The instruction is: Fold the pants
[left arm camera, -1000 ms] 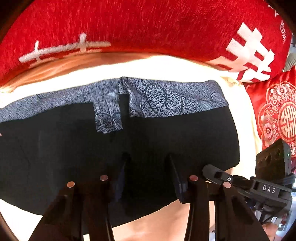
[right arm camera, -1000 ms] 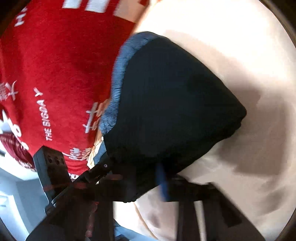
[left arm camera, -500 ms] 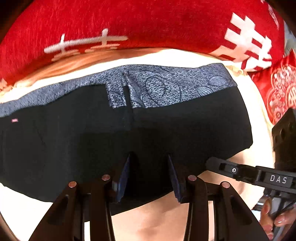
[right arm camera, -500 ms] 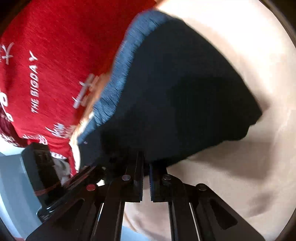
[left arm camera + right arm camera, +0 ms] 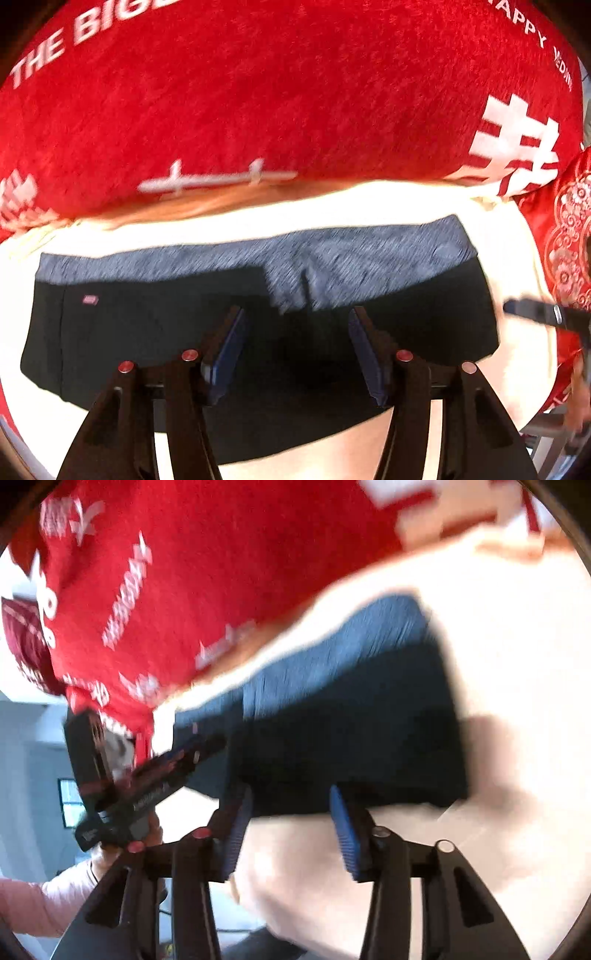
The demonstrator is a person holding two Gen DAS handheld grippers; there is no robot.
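The black pants [image 5: 155, 332] lie folded flat on a cream bed surface [image 5: 332, 206], with a grey-blue patterned band [image 5: 332, 254] along the far edge. My left gripper [image 5: 295, 347] is open and empty, fingers hovering over the near middle of the pants. My right gripper [image 5: 288, 823] is open and empty, just off the near edge of the pants [image 5: 351, 738] in the blurred right wrist view. The right gripper's tip [image 5: 535, 314] shows at the right in the left wrist view. The left gripper [image 5: 147, 775] shows at the left in the right wrist view.
A large red cushion with white lettering [image 5: 295, 92] lies behind the pants. A red embroidered pillow [image 5: 569, 240] sits at the right. Cream bedding [image 5: 517, 664] extends to the right of the pants. A room with grey walls [image 5: 29, 757] lies beyond the bed edge.
My right gripper was shut at the pants' edge and has opened and drawn back. My left gripper has pulled back and up from the pants, staying open. The pants lie flatter.
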